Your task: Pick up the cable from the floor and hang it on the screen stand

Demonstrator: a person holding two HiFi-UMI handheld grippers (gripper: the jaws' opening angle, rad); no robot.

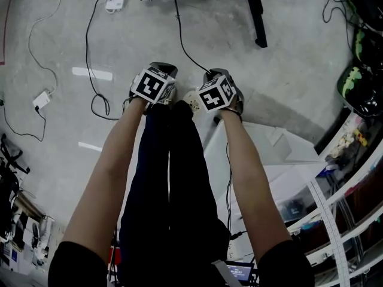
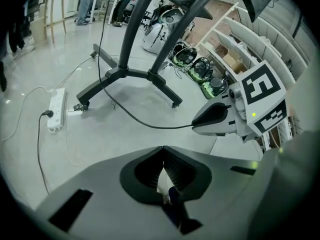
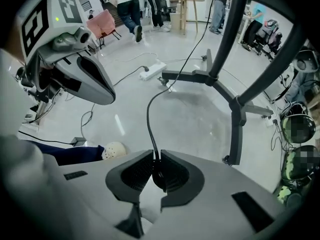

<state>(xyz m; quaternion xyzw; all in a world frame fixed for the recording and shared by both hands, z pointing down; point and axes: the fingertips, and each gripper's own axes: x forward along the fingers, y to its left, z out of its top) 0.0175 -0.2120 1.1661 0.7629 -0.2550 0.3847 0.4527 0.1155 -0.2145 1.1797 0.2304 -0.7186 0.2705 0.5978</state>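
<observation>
Cable: rising from floor into right gripper, being pinched there.
Left gripper: clenching on nothing.
Handling: probably behaving light and limp, sagging.
Hold: gripping mid-length, leaving slack for the screen stand.

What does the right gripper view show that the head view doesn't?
Only the right gripper view: the right claw shut on the cable, plus people and a pink chair far off. Only the head view: the person's arms and the right claw's marker cube. Both: the cable running off past the stand base, the power strip and the left claw.
</observation>
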